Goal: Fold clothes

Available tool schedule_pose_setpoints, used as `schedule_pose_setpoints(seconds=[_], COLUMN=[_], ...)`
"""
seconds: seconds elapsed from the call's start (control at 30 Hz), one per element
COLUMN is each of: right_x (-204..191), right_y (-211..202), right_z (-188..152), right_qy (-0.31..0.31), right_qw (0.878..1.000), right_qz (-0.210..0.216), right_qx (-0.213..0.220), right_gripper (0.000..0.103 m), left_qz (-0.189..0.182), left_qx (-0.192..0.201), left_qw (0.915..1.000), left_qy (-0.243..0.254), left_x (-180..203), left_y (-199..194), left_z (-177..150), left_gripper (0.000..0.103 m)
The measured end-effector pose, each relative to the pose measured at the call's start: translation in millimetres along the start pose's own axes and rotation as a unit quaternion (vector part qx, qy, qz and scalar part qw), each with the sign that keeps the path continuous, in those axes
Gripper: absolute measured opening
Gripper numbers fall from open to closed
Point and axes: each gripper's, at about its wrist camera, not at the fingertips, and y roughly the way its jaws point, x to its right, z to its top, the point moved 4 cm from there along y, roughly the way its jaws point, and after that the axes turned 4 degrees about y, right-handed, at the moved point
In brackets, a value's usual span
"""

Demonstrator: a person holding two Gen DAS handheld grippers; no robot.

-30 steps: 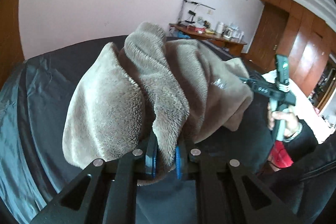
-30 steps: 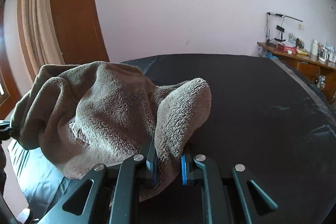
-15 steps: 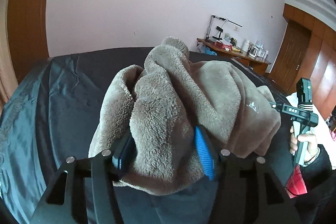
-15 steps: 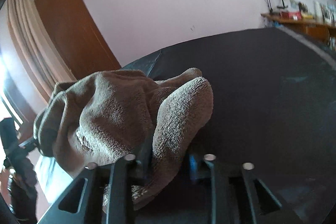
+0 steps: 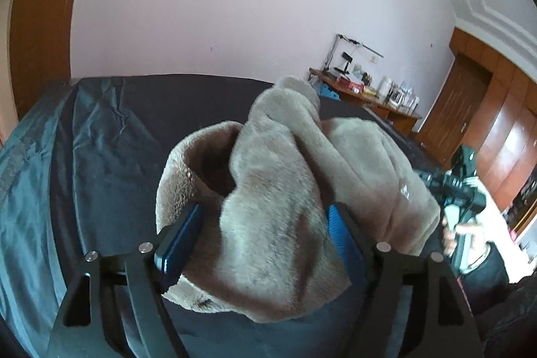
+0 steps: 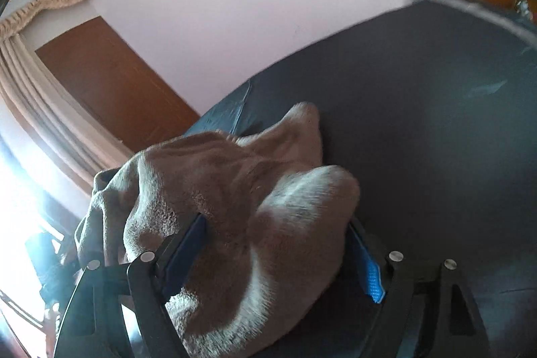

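Fleece garment [image 5: 285, 190] heaped on dark bedsheet [image 5: 100, 140]; desk [image 5: 365, 96] behind.

Bunched tan fleece garment [image 5: 295, 190] on the dark sheet-covered bed [image 5: 107, 156], near edge between the left gripper [image 5: 265, 240] fingers. Right gripper [image 5: 459, 190] at its right end. Cluttered wooden desk [image 5: 365, 96] behind the bed, right; wooden wardrobe doors [image 5: 496, 136] farther right.
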Motion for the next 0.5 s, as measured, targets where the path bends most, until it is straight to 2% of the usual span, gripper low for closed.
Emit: schedule_pose_setpoints(seconds=[0.07,0.13,0.17,0.2,0.23,0.3,0.37,0.43,0.5], right_x=[-6,-14,-18,-22,-24,-29,-37,-47,-61], right_y=[7,11,14,15,13,6,-14,-44,-73], right_z=[-3,-5,-6,-7,-6,-4,1,9,14], right_qy=[-0.01,-0.029,-0.039,-0.048,-0.056,-0.075,-0.107,-0.14,-0.172], right_qw=[1.0,0.999,0.999,0.999,0.998,0.997,0.991,0.979,0.961], right_qz=[0.005,0.01,0.013,0.013,0.006,-0.013,-0.052,-0.087,-0.119], right_qx=[-0.008,-0.014,-0.017,-0.017,-0.01,0.01,0.061,0.122,0.181], right_gripper=[0.079,0.051,0.045,0.031,0.025,0.022,0.021,0.02,0.02], left_qz=[-0.005,-0.002,-0.001,0.0,-0.004,-0.004,0.002,0.007,0.0], left_qx=[-0.009,-0.023,-0.031,-0.039,-0.05,-0.06,-0.058,-0.055,-0.053], left_qw=[0.9998,0.9993,0.9989,0.9983,0.9976,0.9971,0.9978,0.9983,0.9985], left_qy=[-0.018,-0.031,-0.037,-0.042,-0.048,-0.047,-0.033,-0.02,-0.009], left_x=[-7,-12,-13,-13,-12,-7,0,8,20], left_y=[4,13,19,25,31,36,33,28,22], left_z=[0,0,-1,-2,-3,-5,-5,-4,-4], left_gripper=[0.08,0.079,0.073,0.052,0.034,0.027,0.024,0.023,0.023])
